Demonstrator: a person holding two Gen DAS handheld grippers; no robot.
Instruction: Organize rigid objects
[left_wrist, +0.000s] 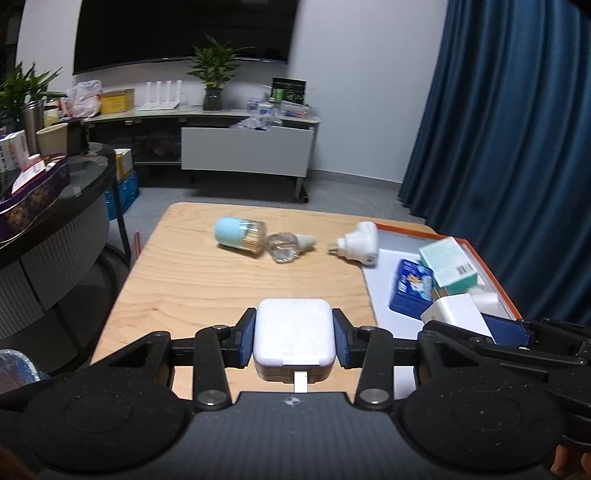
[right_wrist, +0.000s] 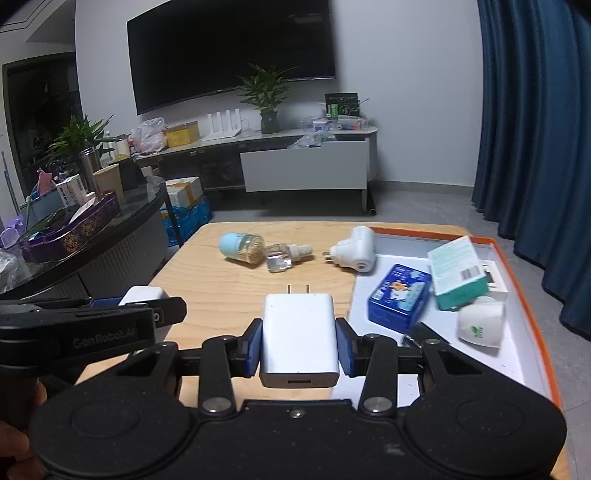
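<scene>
My left gripper (left_wrist: 294, 341) is shut on a white rounded case (left_wrist: 294, 336), held above the near part of the wooden table (left_wrist: 207, 280). My right gripper (right_wrist: 299, 343) is shut on a white charger plug (right_wrist: 298, 336) whose prongs point away from me. The left gripper (right_wrist: 144, 306) with its case also shows at the left of the right wrist view. Farther back on the table lie a light-blue capped jar (left_wrist: 240, 236), a clear bottle (left_wrist: 286, 248) and a white plug-in device (left_wrist: 360, 242).
An orange-rimmed white tray (right_wrist: 532, 321) at the table's right holds a blue box (right_wrist: 400, 297), a teal box (right_wrist: 458, 273) and a white cup (right_wrist: 480, 325). A cluttered dark glass table (left_wrist: 66, 192) stands to the left, blue curtains (left_wrist: 517, 147) to the right.
</scene>
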